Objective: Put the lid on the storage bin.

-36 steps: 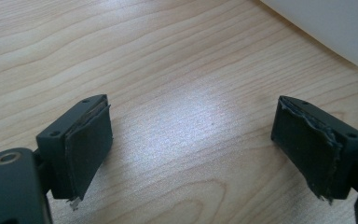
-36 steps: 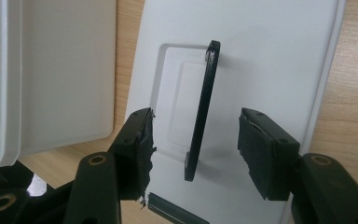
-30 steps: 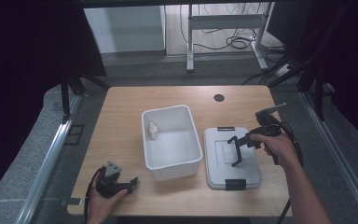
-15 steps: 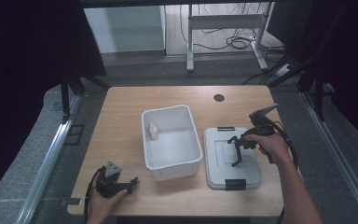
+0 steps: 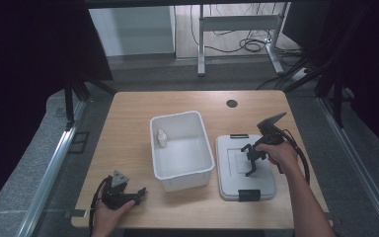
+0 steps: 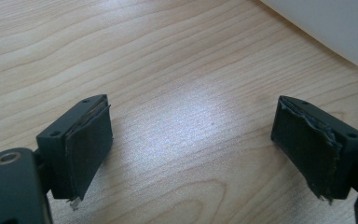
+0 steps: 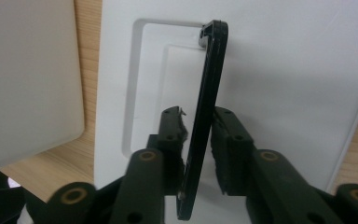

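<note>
Since a second ago, right gripper (image 5: 250, 157) lowered onto lid (image 5: 237, 183), pinching raised handle (image 7: 205, 98). Left gripper (image 6: 205, 154) spread, idle. Risk: thin handle slipping sideways from pads.

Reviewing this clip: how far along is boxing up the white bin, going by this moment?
Done: the small bottle already sits inside the open white bin. In hand: the right tool is shut on the lid's black handle, raised upright. Left: the lid lies beside the bin, not on it. The left tool rests open on the table.
</note>
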Demonstrator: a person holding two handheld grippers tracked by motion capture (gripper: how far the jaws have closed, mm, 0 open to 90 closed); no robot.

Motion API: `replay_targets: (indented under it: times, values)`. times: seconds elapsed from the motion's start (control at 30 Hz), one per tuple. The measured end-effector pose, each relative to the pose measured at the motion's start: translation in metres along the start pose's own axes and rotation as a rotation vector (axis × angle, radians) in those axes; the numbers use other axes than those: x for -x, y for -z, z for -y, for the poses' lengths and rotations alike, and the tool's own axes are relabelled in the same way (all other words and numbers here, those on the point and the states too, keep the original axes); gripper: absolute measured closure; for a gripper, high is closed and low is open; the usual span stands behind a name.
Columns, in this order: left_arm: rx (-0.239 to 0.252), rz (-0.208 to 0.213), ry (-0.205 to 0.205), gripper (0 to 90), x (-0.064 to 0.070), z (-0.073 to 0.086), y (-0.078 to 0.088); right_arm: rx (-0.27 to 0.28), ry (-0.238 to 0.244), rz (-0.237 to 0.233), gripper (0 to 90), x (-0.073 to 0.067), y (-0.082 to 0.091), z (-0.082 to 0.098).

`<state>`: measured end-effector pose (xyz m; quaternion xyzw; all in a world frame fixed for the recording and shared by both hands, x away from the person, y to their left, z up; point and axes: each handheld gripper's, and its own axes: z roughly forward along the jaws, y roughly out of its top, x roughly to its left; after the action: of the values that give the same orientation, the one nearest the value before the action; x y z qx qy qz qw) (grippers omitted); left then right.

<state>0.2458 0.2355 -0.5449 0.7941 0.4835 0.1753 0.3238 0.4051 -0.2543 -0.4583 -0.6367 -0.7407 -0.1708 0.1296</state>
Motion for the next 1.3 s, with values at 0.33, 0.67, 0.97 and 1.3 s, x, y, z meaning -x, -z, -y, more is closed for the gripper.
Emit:
replay_targets:
  times: [0.33, 0.67, 0.97, 1.3]
  values:
    - [0.000, 0.000, 0.000, 12.5, 0.000, 0.000, 0.000, 0.021, -0.012, 0.023, 83.2, -0.003, 0.001, 0.001]
    - [-0.001, 0.001, -0.002, 12.5, 0.000, 0.000, 0.000, 0.043, 0.013, 0.027, 85.0, -0.008, 0.003, 0.003]
    - [-0.001, 0.001, -0.002, 12.5, 0.000, 0.000, 0.000, 0.071, -0.003, 0.005, 85.1, -0.005, 0.019, 0.007]
    - [-0.001, 0.001, -0.003, 12.5, 0.000, 0.000, 0.000, 0.114, -0.010, 0.001, 85.0, -0.003, 0.049, 0.010]
